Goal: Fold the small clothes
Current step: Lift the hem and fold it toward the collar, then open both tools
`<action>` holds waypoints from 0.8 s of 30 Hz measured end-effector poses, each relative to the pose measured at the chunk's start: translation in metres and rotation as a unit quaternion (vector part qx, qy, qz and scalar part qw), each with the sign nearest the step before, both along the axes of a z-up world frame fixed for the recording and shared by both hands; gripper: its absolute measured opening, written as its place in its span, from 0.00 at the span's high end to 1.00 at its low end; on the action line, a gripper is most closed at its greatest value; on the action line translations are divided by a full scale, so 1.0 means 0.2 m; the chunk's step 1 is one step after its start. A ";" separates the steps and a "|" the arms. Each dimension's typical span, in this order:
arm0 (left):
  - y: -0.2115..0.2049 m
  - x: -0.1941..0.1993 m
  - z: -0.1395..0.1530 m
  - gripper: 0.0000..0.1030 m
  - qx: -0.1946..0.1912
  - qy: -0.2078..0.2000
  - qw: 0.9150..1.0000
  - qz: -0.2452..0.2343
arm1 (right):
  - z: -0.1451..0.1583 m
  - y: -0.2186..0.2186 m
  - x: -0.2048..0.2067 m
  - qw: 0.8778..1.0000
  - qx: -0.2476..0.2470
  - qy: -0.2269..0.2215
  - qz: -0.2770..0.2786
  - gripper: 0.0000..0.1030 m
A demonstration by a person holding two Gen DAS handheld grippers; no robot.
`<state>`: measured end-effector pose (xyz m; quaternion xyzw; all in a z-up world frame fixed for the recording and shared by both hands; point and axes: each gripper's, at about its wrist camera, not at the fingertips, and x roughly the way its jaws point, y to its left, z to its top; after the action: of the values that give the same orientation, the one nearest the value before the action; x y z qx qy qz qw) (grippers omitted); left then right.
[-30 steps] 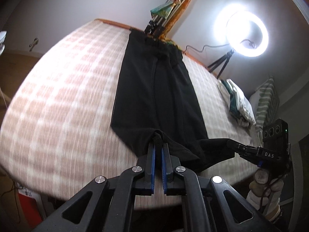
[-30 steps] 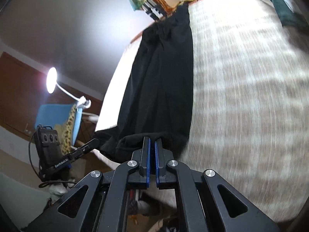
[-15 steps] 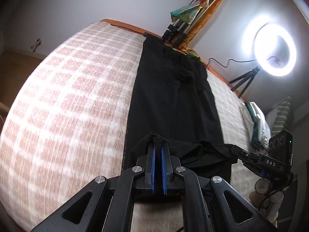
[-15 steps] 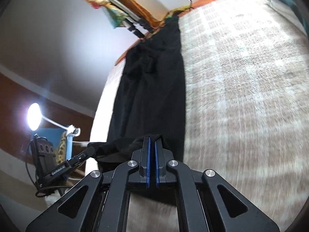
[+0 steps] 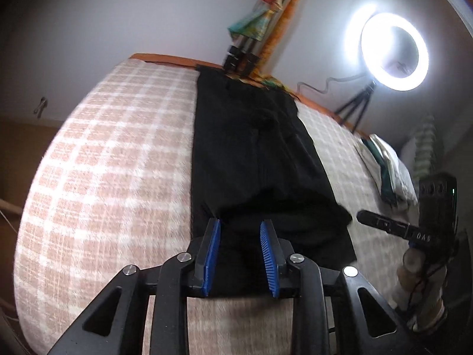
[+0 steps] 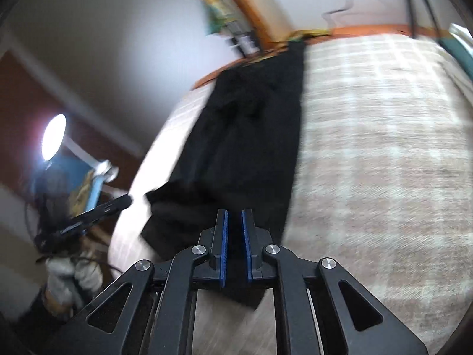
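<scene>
Long black trousers lie stretched lengthways on the checked bed cover; they also show in the right wrist view. Their near end is folded back onto itself in a loose bunch. My left gripper is open, its blue pads either side of the near black cloth and gripping nothing. My right gripper stands slightly open over the near edge of the trousers, and the cloth lies loose under it. The right gripper also shows in the left wrist view.
A lit ring light on a tripod stands behind the bed at the right. A tripod draped with coloured cloth stands at the head. Folded clothes lie at the bed's right edge. A lamp shines at the left.
Both grippers carried the trouser end forward over the trousers, then opened and let it go. The folded end now lies on the cloth.
</scene>
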<state>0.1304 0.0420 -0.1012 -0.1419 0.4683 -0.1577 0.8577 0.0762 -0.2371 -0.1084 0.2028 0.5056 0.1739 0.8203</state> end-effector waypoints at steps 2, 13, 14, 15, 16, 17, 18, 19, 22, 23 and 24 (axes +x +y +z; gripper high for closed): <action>-0.05 -0.02 -0.05 0.79 0.012 0.013 1.000 -0.020 | -0.02 0.05 -0.01 1.000 0.006 0.005 0.031 0.91; -0.16 0.13 -0.19 0.81 0.049 0.043 0.997 -0.027 | -0.20 0.27 0.03 0.992 -0.037 0.041 0.113 0.91; -0.16 0.15 -0.18 0.81 0.052 0.041 0.997 -0.025 | -0.19 0.27 0.05 0.993 -0.044 0.036 0.105 0.91; -0.16 0.18 -0.18 0.81 0.057 0.037 0.998 -0.018 | -0.18 0.27 0.07 0.993 -0.055 0.030 0.097 0.91; -0.16 0.20 -0.18 0.80 0.060 0.033 0.998 -0.014 | -0.17 0.27 0.09 0.994 -0.069 0.022 0.088 0.91; -0.15 0.23 -0.17 0.79 0.064 0.025 0.998 -0.005 | -0.16 0.26 0.11 0.994 -0.078 0.015 0.077 0.91; -0.14 0.25 -0.17 0.78 0.067 0.020 0.998 0.003 | -0.15 0.24 0.14 0.995 -0.086 0.009 0.058 0.91; -0.13 0.27 -0.16 0.78 0.074 0.014 0.997 0.013 | -0.15 0.22 0.16 0.995 -0.094 0.004 0.038 0.91; -0.06 0.32 -0.14 0.77 0.083 0.003 0.996 0.042 | -0.14 0.17 0.21 0.994 -0.110 -0.001 -0.005 0.91; -0.04 0.32 -0.14 0.77 0.081 0.003 0.996 0.049 | -0.14 0.15 0.22 0.994 -0.110 -0.003 -0.015 0.91; -0.02 0.33 -0.13 0.77 0.078 0.000 0.995 0.055 | -0.12 0.13 0.22 0.994 -0.109 -0.007 -0.023 0.91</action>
<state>0.1955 0.0371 -0.1279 -0.1003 0.4711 -0.0734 0.8733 0.1212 -0.2113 -0.1333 0.1224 0.5109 0.1004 0.8449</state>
